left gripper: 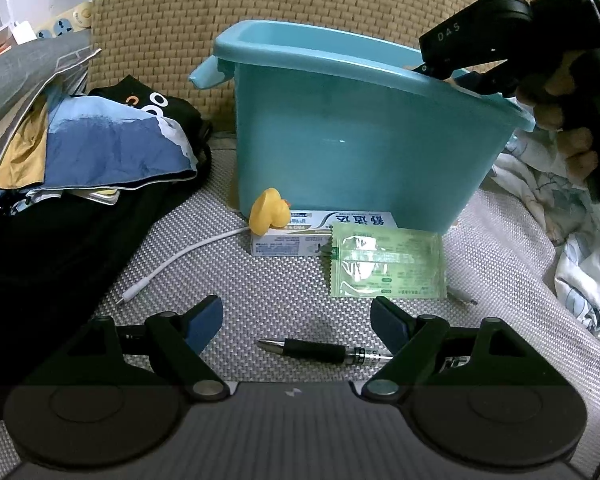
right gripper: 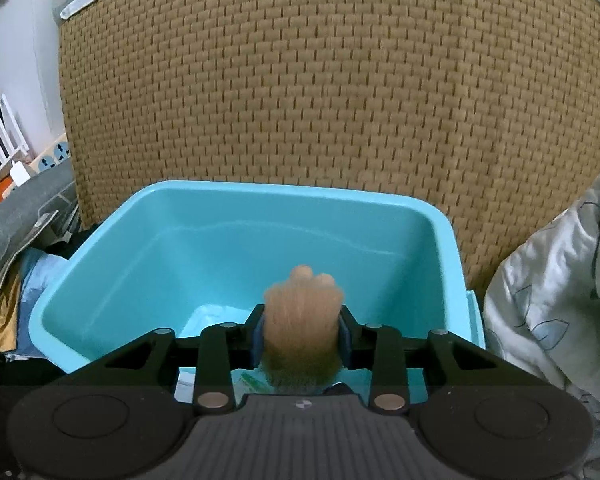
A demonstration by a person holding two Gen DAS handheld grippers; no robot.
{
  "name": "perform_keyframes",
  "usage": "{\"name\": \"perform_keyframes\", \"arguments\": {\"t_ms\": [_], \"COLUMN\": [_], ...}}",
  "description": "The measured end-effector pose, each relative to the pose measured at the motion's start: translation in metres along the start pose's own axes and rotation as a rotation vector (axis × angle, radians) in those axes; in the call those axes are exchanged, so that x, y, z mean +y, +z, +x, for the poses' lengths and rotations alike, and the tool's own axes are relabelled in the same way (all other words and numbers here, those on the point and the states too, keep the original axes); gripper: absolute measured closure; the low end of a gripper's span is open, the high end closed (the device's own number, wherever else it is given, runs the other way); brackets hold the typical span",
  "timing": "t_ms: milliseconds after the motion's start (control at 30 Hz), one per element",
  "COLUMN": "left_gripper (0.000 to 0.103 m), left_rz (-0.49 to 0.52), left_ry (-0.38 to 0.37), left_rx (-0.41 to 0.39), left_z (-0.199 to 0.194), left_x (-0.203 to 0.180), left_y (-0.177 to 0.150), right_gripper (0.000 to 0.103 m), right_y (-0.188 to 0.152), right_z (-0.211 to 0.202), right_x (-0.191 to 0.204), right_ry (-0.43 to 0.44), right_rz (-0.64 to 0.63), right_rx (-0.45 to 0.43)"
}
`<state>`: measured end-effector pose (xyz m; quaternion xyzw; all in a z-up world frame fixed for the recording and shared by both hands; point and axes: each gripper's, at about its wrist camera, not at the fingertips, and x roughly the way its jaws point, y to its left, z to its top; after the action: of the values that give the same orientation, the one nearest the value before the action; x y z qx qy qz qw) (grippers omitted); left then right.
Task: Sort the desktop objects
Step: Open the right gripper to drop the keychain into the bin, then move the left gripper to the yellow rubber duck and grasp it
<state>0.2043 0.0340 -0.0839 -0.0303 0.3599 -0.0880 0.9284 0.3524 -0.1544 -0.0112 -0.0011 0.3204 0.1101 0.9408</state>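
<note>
The right gripper [right gripper: 302, 336] is held over the open blue bin [right gripper: 100, 248], its jaws clamped on a tan, fuzzy toy [right gripper: 302, 320]; the toy is blurred, so what it is cannot be told for sure, perhaps a small plush; it is seen above the bin's near wall, with pale items glimpsed on the floor beneath. From the left wrist view, the same gripper [left gripper: 440, 70] is seen at the bin's [left gripper: 340, 140] far right rim. The left gripper [left gripper: 296, 318] is held low over the woven mat [left gripper: 260, 292], jaws wide apart and gripping nothing; a pen [left gripper: 324, 351] is laid between the fingertips [left gripper: 204, 320], its right end hidden behind the right finger. Further off, a green sachet [left gripper: 386, 264] is laid overlapping a toothpaste box [left gripper: 300, 236]; a yellow duck [left gripper: 269, 212] is perched on that box, against the bin's front; a white cable [left gripper: 172, 260] is trailed leftward from beneath the duck.
</note>
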Motion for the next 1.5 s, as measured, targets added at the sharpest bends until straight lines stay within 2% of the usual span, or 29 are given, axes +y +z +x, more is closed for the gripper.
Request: {"name": "perform_keyframes", "arguments": {"t_ms": [367, 633, 767, 1033, 1133, 1300, 1500], "left_gripper": [0.019, 0.019, 0.019, 0.019, 0.019, 0.019, 0.019], "left_rz": [0.013, 0.026, 0.028, 0.061, 0.066, 0.092, 0.123], "left_ry": [0.007, 0.014, 0.015, 0.018, 0.035, 0.082, 0.111], "left_rx": [-0.008, -0.018, -0.024, -0.056, -0.069, -0.102, -0.131], "left_z": [0.0, -0.001, -0.001, -0.005, -0.004, -0.002, 0.003], "left_x": [-0.002, -0.005, -0.006, -0.011, -0.012, -0.014, -0.019], "left_y": [-0.001, -0.004, -0.004, -0.006, -0.006, -0.004, -0.002], "right_gripper": [0.06, 0.06, 0.06, 0.06, 0.06, 0.06, 0.06], "right_y": [-0.001, -0.004, -0.01, -0.04, -0.056, -0.083, -0.096], "right_z": [-0.012, -0.038, -0.064, -0.105, -0.116, -0.122, -0.114], "right_x": [0.0, 0.001, 0.001, -0.01, -0.018, -0.02, -0.019], "right_ry": [-0.015, -0.004, 0.012, 0.035, 0.066, 0.083, 0.193], "right_rz": [0.007, 0.002, 0.025, 0.07, 0.129, 0.127, 0.119], "right_rx": [-0.023, -0.061, -0.111, -0.191, -0.227, -0.298, -0.307]}}
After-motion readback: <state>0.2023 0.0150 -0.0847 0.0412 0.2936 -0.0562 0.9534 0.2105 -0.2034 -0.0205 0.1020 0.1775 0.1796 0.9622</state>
